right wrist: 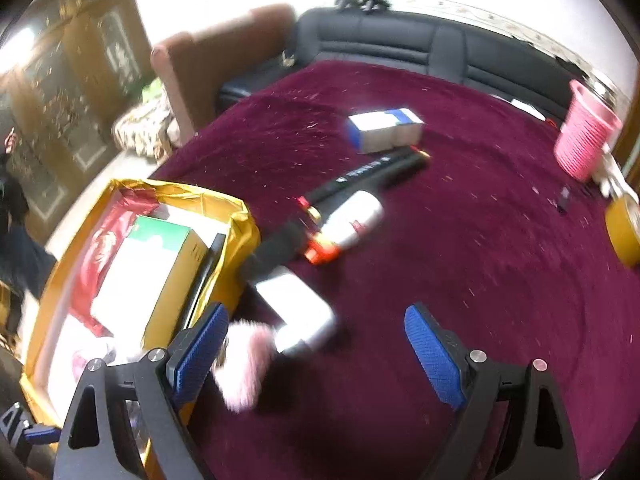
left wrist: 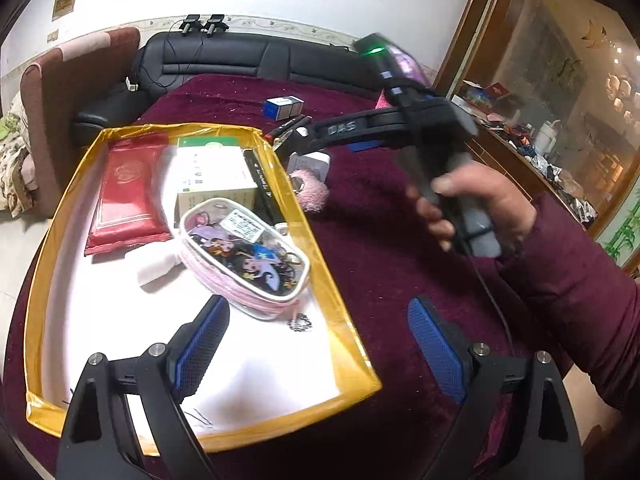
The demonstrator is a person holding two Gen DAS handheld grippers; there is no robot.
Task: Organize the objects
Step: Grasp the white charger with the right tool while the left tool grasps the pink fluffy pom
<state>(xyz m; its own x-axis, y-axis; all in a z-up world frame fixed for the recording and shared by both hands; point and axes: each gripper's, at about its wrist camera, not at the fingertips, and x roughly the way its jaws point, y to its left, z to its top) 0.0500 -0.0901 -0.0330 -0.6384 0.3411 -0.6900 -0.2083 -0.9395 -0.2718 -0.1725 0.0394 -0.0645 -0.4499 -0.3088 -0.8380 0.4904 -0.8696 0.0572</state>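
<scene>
A gold-rimmed tray (left wrist: 320,248) lies on the maroon table and holds a red packet (left wrist: 128,196), a green-and-white box (left wrist: 212,176), a black marker (left wrist: 262,184) and a clear pouch of stickers (left wrist: 244,252). My left gripper (left wrist: 320,344) is open and empty above the tray's right rim. My right gripper (right wrist: 316,352) is open and empty over a pink fluffy ball (right wrist: 248,364), beside a white charger (right wrist: 300,312). Black markers (right wrist: 372,176), a white bottle (right wrist: 352,220) and a blue-white box (right wrist: 384,128) lie beyond. The right gripper's body (left wrist: 420,120) also shows in the left wrist view.
A pink basket (right wrist: 584,136) and a yellow tape roll (right wrist: 624,232) stand at the table's right edge. A black sofa (right wrist: 400,40) and a brown armchair (left wrist: 60,92) stand behind the table. A wooden cabinet (left wrist: 560,80) is at the right.
</scene>
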